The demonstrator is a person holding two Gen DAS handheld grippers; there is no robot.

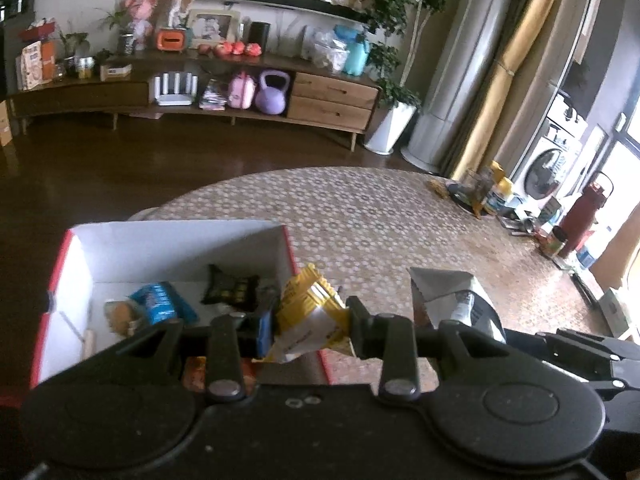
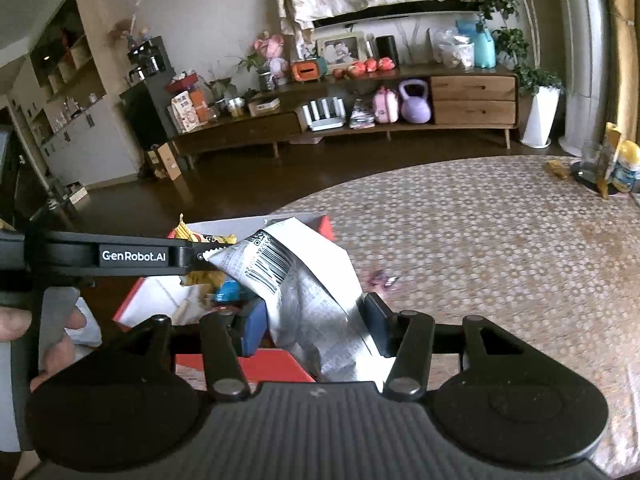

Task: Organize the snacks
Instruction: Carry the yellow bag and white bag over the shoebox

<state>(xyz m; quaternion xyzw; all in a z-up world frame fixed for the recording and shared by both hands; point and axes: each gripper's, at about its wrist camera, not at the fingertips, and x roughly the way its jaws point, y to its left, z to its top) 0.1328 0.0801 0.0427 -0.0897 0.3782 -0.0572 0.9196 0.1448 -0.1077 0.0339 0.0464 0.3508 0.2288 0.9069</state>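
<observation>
The right gripper (image 2: pixel 316 326) pinches a crumpled silver snack packet (image 2: pixel 304 280) between its pads, barcode side up, above the near corner of a red-and-white box (image 2: pixel 276 364). The left gripper (image 2: pixel 200 258) reaches in from the left edge, level, its tip clamped on a yellow packet (image 2: pixel 200 238) over the box. A small blue packet (image 2: pixel 228 290) lies inside the box. A hand (image 2: pixel 52 336) shows at the lower left. The patterned tablecloth (image 2: pixel 500 264) bears a small purple wrapper (image 2: pixel 382 280) beyond the silver packet.
</observation>
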